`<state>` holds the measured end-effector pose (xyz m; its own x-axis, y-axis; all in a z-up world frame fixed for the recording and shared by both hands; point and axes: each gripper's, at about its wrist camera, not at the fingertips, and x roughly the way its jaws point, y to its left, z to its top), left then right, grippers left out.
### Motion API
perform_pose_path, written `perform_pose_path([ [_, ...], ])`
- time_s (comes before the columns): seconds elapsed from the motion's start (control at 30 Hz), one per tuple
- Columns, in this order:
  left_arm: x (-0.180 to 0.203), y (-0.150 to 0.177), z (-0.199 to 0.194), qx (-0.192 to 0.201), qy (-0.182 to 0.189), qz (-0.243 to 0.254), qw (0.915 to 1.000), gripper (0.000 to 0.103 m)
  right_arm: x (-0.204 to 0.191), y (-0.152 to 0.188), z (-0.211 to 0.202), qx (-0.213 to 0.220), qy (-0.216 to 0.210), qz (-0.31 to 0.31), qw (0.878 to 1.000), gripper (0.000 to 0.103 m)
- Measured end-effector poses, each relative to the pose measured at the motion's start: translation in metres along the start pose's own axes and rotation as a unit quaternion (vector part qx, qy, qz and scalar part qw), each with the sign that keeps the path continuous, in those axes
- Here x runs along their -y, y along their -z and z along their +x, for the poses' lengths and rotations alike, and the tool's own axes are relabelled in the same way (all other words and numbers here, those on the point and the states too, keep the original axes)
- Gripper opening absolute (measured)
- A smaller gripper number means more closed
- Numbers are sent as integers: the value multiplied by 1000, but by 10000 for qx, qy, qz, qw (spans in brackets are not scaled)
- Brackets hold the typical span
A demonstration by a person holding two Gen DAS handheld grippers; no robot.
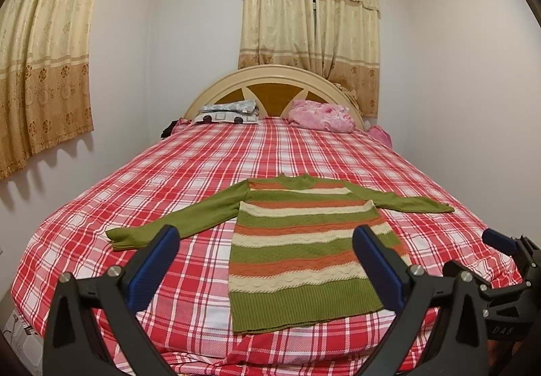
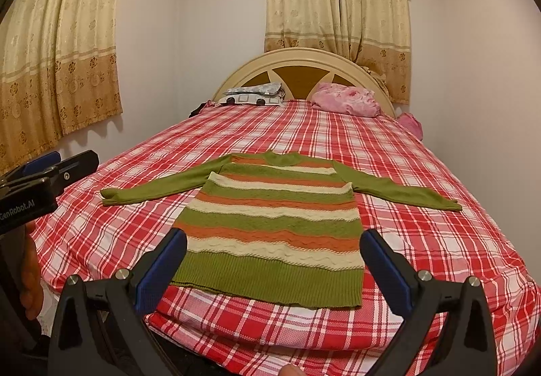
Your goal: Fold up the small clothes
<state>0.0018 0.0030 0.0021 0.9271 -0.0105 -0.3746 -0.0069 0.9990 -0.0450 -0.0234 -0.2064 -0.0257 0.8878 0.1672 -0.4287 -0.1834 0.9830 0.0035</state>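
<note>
Lying flat near the foot of the bed (image 1: pixel 142 179), the sweater (image 1: pixel 301 250) has both sleeves stretched out sideways. Left gripper (image 1: pixel 267 254) hovers spread wide above its hem, holding nothing; right gripper (image 2: pixel 274 257) likewise, jaws apart and empty.

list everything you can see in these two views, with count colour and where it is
sweater: 1, green with orange and cream stripes, flat on the near end of the bed, both sleeves spread out
bed cover: 1, red and white plaid, covers the whole bed
headboard: 1, cream with brown panels, far end of the bed
patterned pillow: 1, grey and white, far left by the headboard
pink bundle: 1, pink, far right by the headboard
curtains: 2 sets, beige and gold, behind the headboard and on the left wall
left gripper: 1, black with blue pads, open above the hem
right gripper: 1, black with blue pads, open above the hem
</note>
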Motion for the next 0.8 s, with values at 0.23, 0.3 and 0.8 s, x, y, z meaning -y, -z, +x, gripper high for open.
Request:
perform_pose_path([
  [0.23,-1,0,0,0,10,-13,10000,103,1,1,1,4,-11,3,10000,102],
  [0.3,-1,-1,-1,4,12,-10,10000,103,1,2,1,4,-21,0,10000,102],
  [0.8,-2,-1,-1,1,11,-22,10000,103,2,4,2,-16,-17,5,10000,102],
])
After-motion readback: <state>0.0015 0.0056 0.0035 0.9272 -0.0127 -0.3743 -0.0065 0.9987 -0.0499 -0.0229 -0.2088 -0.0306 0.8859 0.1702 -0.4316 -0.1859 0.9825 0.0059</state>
